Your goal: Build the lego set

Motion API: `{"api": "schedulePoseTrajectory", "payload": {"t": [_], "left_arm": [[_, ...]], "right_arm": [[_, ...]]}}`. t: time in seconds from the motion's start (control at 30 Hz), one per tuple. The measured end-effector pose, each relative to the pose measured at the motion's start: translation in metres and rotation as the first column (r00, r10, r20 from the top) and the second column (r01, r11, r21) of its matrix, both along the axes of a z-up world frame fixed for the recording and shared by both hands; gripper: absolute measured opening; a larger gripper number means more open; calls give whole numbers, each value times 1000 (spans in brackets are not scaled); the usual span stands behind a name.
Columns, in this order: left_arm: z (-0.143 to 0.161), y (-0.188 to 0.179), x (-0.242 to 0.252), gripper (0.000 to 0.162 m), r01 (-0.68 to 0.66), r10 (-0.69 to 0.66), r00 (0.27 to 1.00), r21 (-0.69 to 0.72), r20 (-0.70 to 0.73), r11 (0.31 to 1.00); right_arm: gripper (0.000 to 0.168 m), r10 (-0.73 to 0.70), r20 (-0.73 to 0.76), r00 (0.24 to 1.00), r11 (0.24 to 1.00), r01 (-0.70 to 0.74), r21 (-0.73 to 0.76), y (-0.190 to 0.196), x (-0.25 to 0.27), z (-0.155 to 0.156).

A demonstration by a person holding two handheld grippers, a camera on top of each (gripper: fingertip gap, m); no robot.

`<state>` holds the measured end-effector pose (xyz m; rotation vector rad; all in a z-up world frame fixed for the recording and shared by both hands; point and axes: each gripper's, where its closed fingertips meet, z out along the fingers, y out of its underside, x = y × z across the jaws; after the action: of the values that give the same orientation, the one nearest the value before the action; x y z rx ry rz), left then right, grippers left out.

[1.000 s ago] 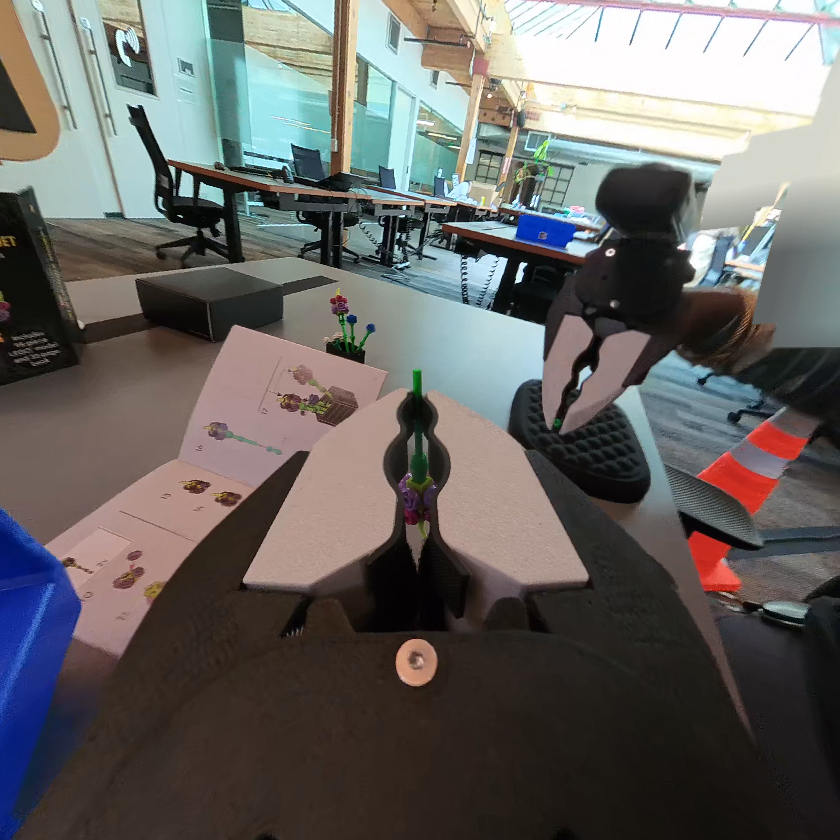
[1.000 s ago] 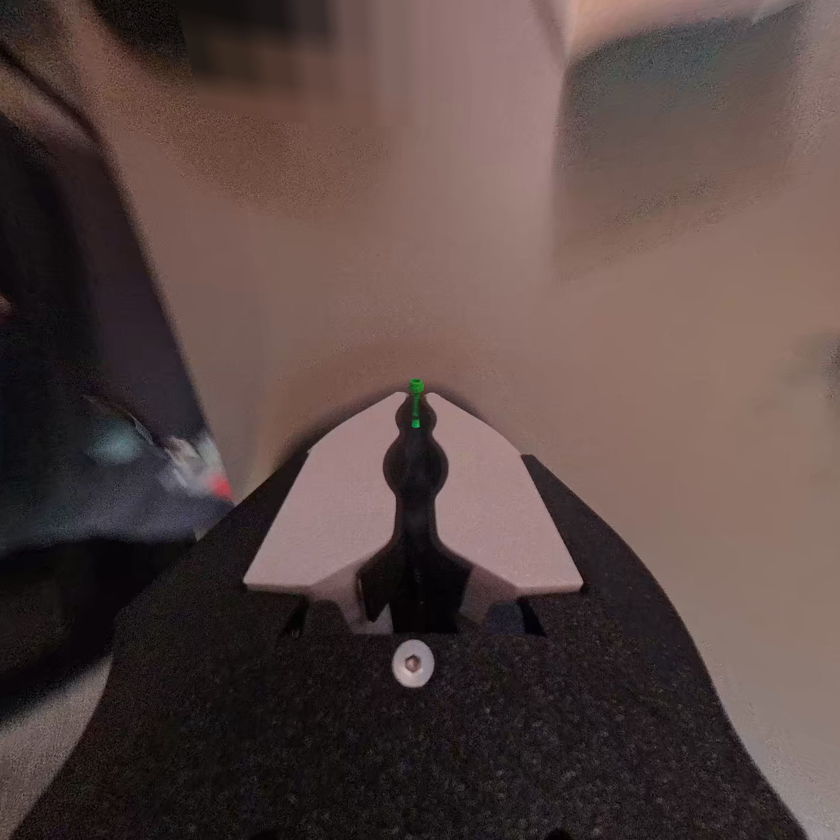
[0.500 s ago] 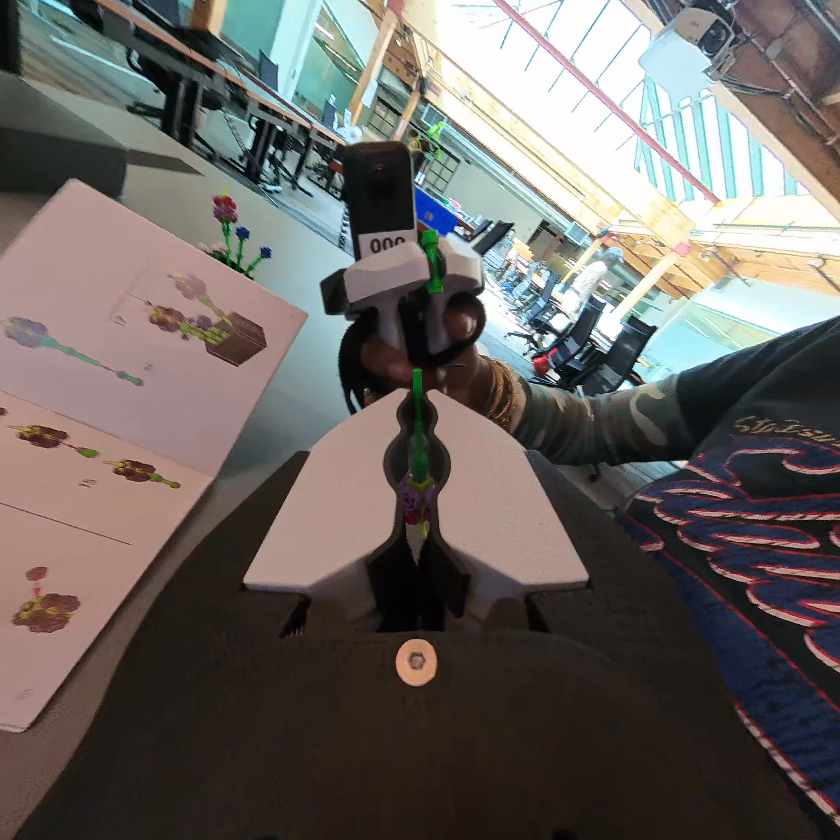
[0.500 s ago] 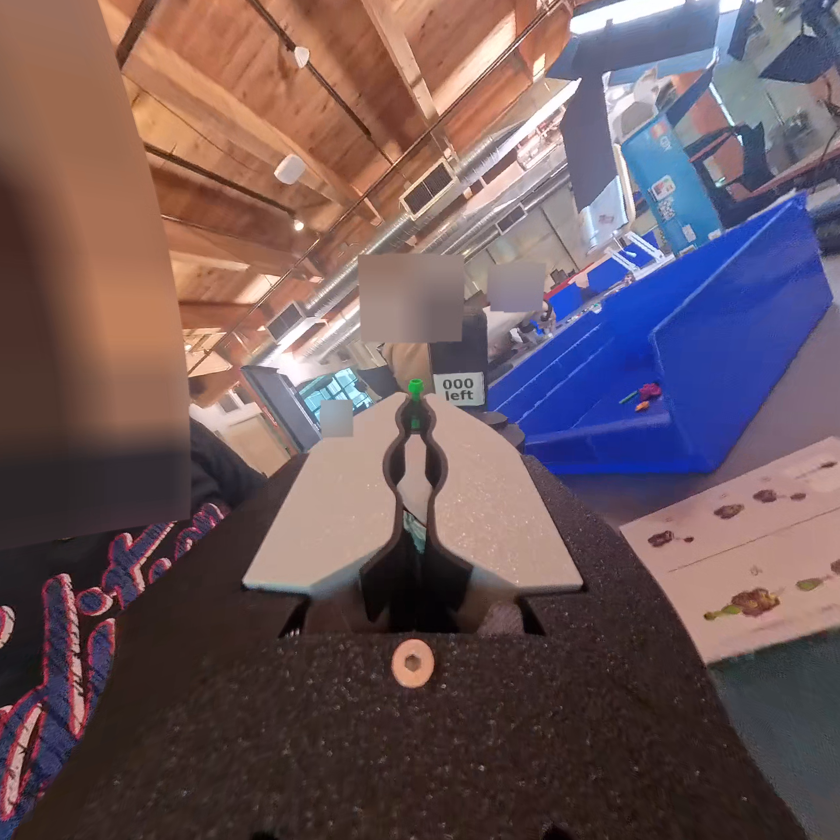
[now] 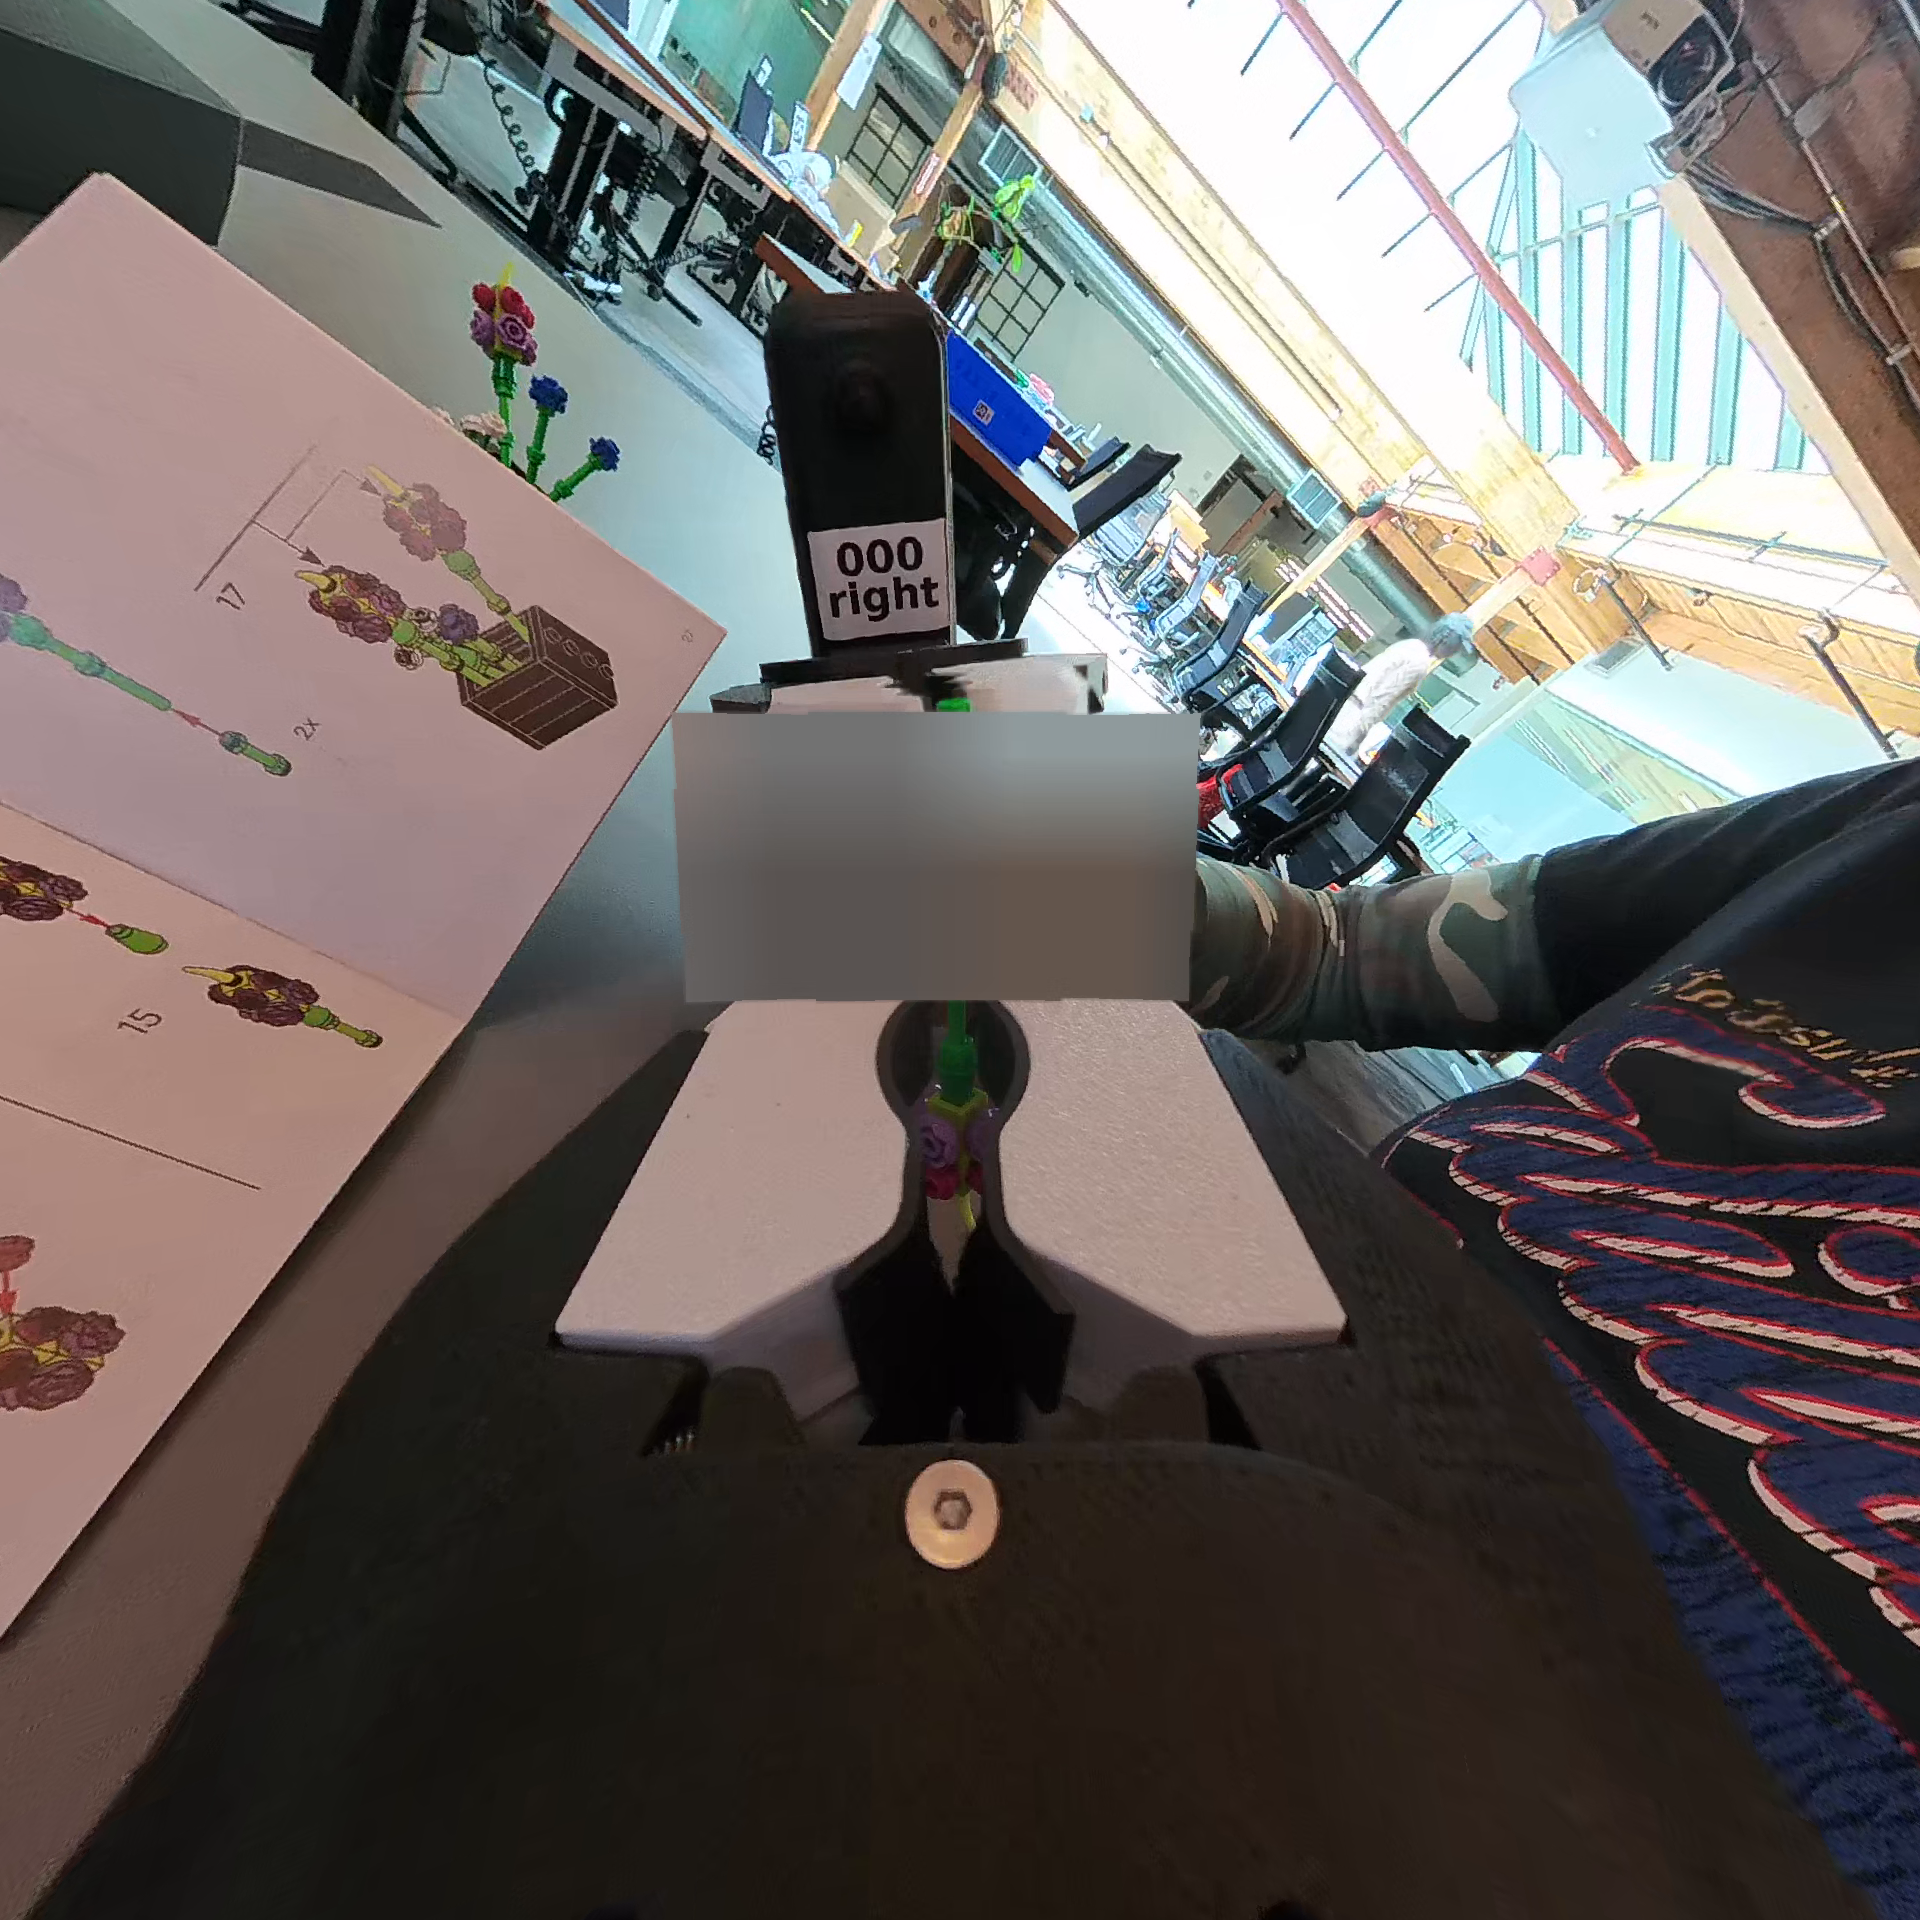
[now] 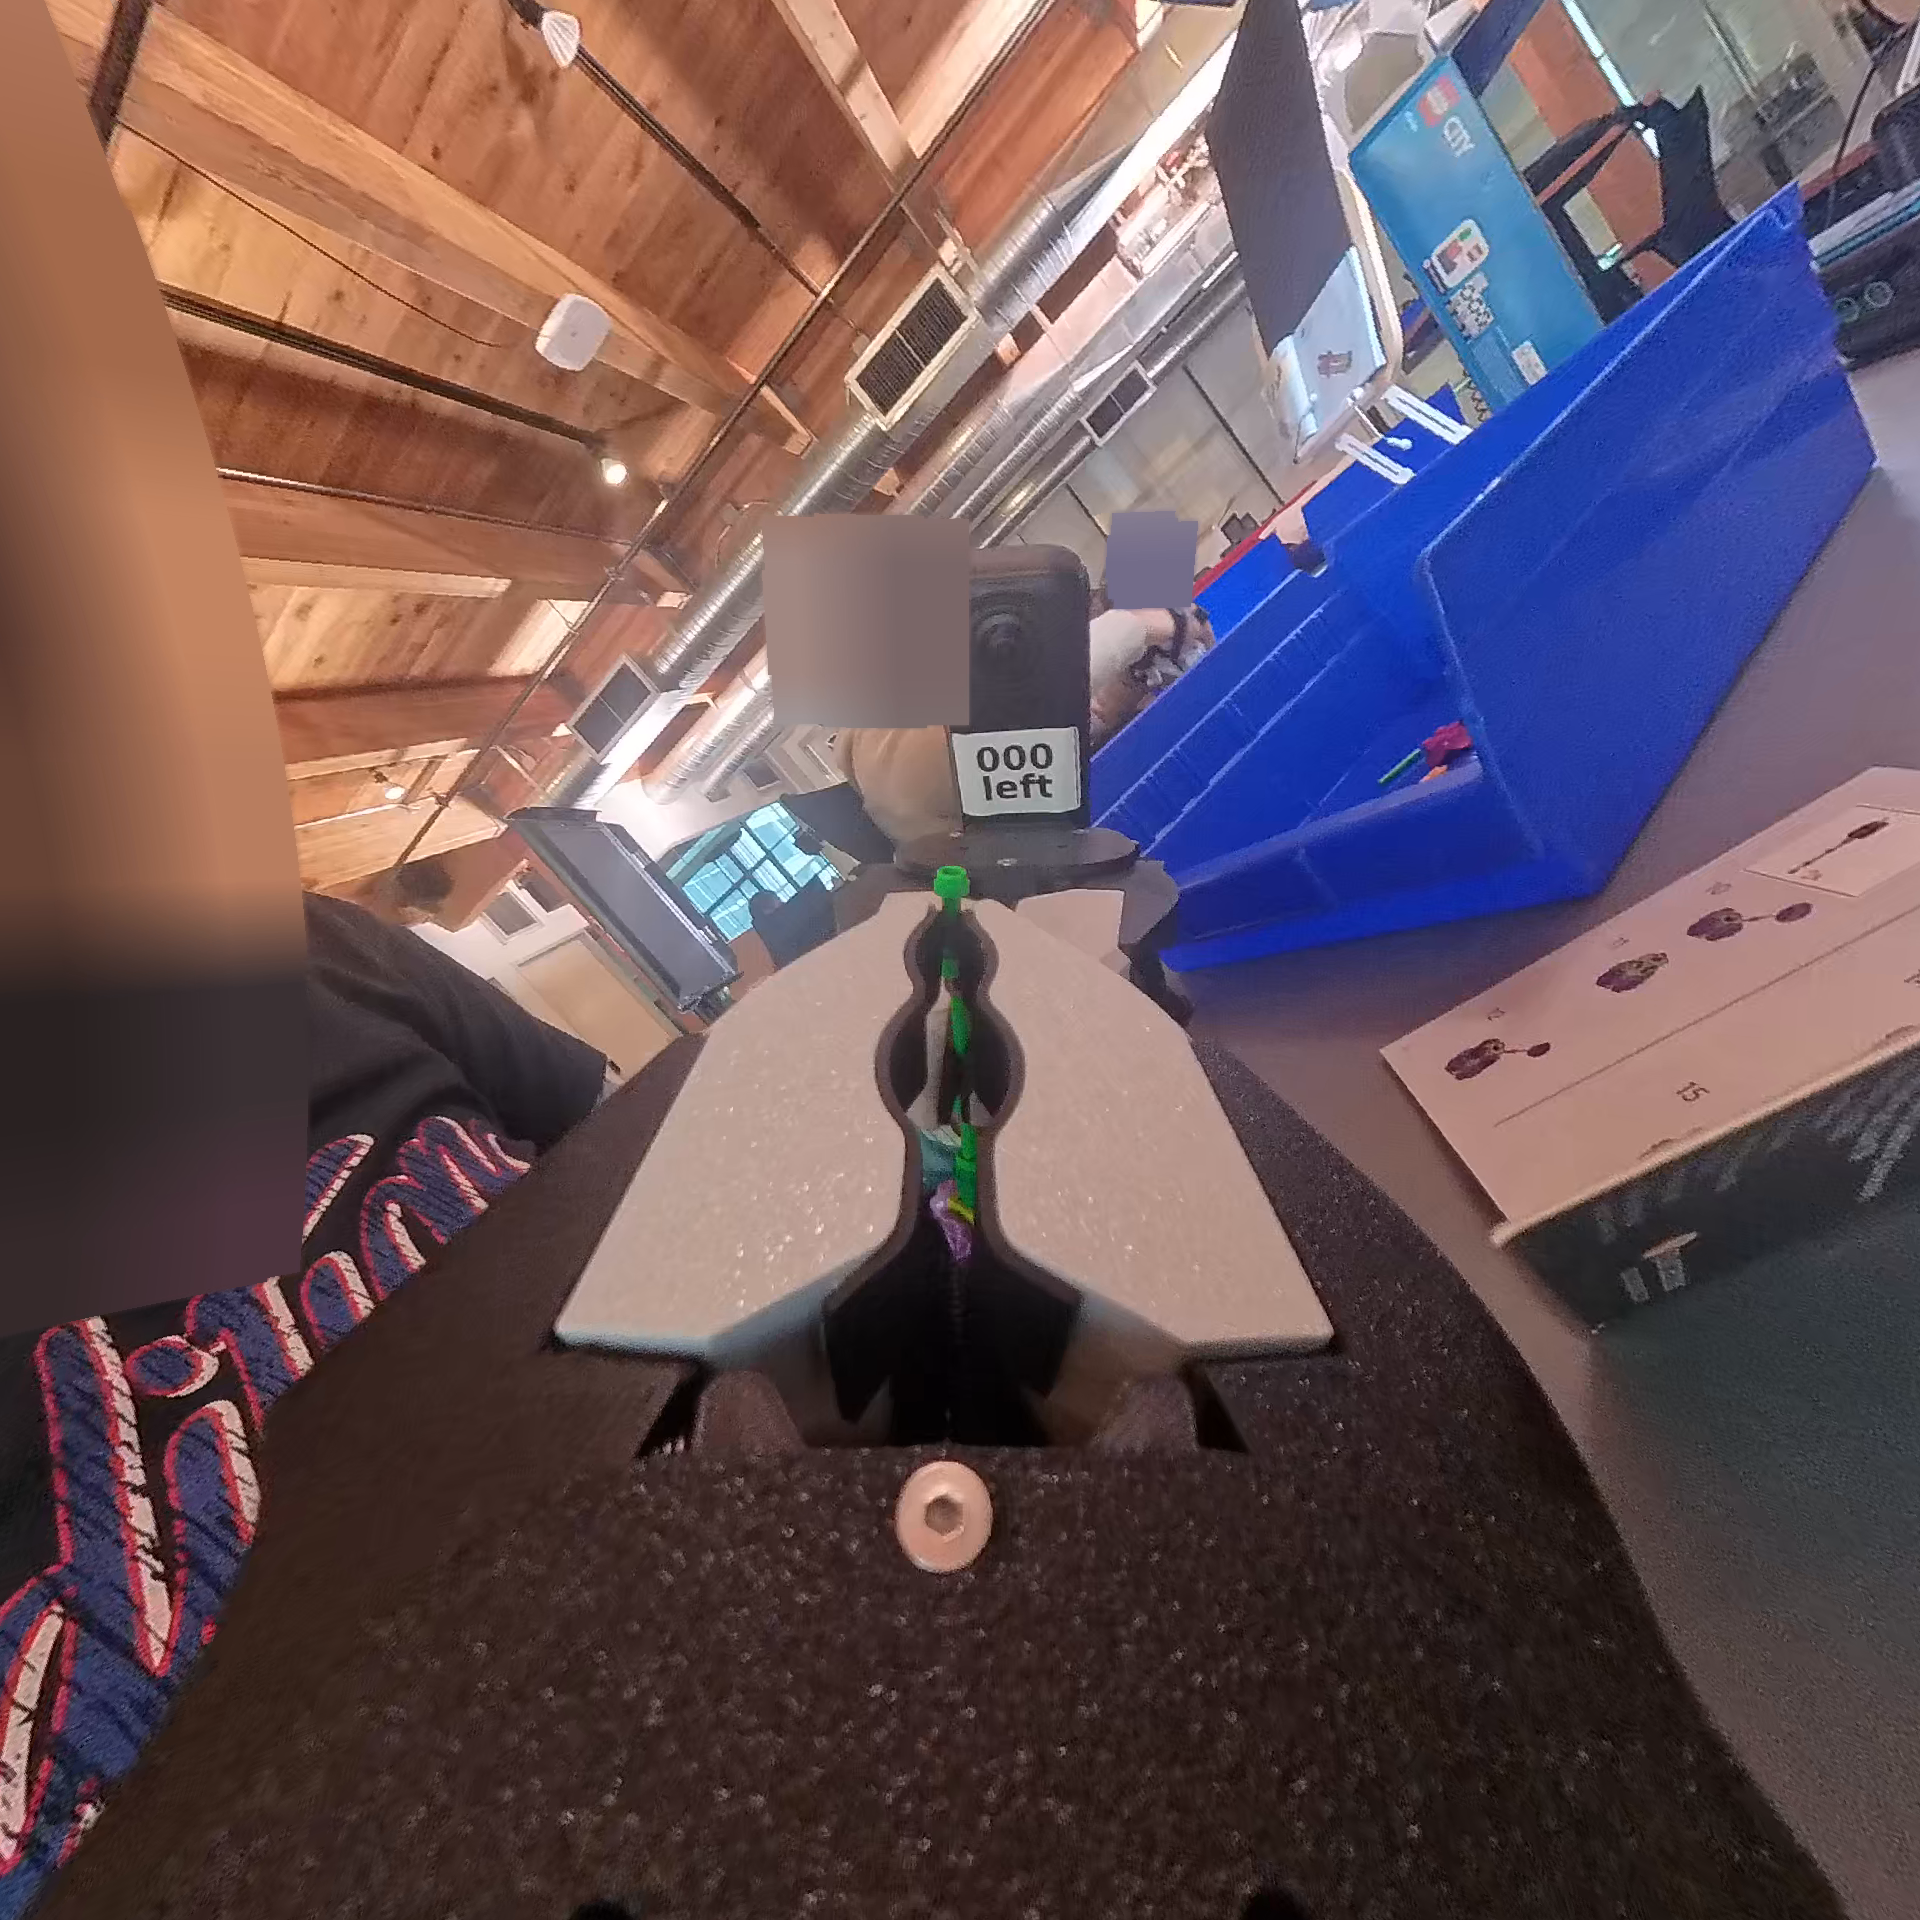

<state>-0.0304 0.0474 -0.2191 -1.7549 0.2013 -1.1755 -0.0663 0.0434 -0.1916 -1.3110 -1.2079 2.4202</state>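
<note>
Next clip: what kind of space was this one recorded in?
Most likely a big open-plan office in a converted industrial building: rows of desks with black office chairs, a timber-beamed ceiling with exposed ducts, and skylights.

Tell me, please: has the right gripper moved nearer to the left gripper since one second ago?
Yes. In the left wrist view the right gripper now faces the left gripper head-on, in front of the desk rows; earlier it hung off to the right.
</note>
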Motion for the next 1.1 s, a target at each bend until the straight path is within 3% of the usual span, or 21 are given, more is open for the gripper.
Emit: {"api": "schedulePoseTrajectory", "payload": {"t": [0.7,1.1], "left_arm": [[0,1,-7,2,-26,26,998,-12,55,1000],[3,8,-22,1,-120,120,985,-9,120,993]], "right_arm": [[3,-49,42,998,999,48,11,1,-4,-9],[4,-190,29,981,981,191,-40,7,-18,-8]]}}
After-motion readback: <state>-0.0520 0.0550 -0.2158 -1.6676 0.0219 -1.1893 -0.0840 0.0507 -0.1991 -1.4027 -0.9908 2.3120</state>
